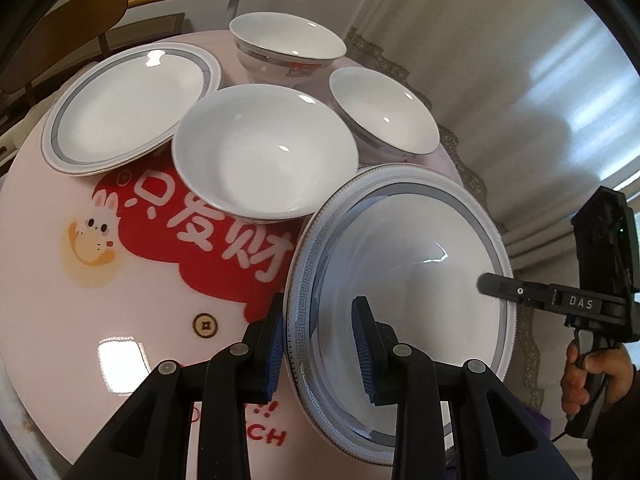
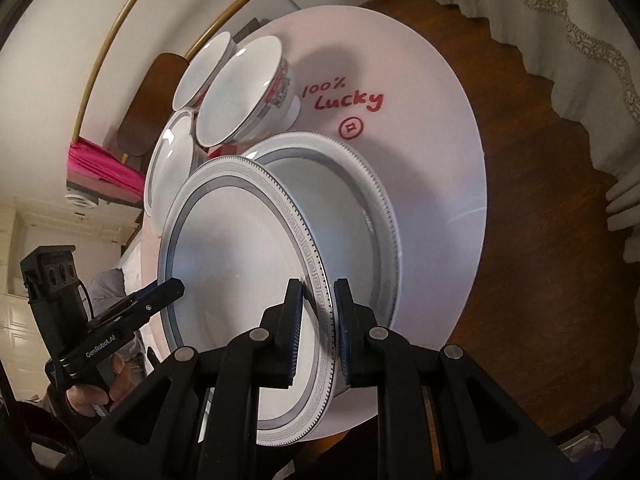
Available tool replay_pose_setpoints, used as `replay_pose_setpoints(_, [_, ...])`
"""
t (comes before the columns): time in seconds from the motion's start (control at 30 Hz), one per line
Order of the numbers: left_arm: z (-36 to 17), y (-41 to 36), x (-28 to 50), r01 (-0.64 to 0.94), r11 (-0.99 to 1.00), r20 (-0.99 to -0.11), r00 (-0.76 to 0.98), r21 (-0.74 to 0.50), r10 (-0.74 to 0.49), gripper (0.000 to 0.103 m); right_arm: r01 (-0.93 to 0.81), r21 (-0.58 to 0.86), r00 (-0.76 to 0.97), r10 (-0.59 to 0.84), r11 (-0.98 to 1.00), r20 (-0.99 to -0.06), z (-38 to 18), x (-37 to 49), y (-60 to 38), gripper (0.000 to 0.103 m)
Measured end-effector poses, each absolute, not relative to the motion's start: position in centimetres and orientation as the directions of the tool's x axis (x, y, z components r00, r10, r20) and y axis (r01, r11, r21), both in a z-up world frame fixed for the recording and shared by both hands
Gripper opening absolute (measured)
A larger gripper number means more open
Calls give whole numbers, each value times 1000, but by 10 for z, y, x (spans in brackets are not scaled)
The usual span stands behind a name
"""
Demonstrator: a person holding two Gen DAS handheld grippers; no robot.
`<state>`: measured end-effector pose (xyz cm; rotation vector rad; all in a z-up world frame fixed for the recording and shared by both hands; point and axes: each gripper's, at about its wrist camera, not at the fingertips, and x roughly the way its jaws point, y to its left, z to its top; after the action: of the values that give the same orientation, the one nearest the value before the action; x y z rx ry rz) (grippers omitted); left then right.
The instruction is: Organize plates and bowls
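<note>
Round pink table (image 1: pixel 80 288), left gripper (image 1: pixel 320 344) and right gripper (image 2: pixel 316 332) each clamped on opposite rims of one patterned plate (image 1: pixel 412 280), lifted above a second plate (image 2: pixel 360 200), bowls (image 1: pixel 264 148) at twelve o'clock

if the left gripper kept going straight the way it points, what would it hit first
Probably the plain white bowl just beyond the held plate; the left gripper already clamps that plate's rim, though depth is hard to judge.
</note>
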<state>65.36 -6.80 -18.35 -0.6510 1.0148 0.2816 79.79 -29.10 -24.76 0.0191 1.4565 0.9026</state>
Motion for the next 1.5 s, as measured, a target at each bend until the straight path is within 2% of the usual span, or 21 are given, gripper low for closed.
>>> replay_pose_setpoints(0.4, [-192,-73,676,-518,781,-874,481,-349,-72,26,-509,468,-118,480,722,-869,-241,818,-287,20])
replay_pose_setpoints(1.03, [-206,-82,695,-498,799,-884,459,-337,-86,26,-473,371,-59,391,799,-919,-239,814,-299,21])
replay_pose_setpoints(1.5, [-205,-78,702,-493,806,-879,471,-329,-71,27,-448,384,-34,413,807,-910,-247,820,-300,22])
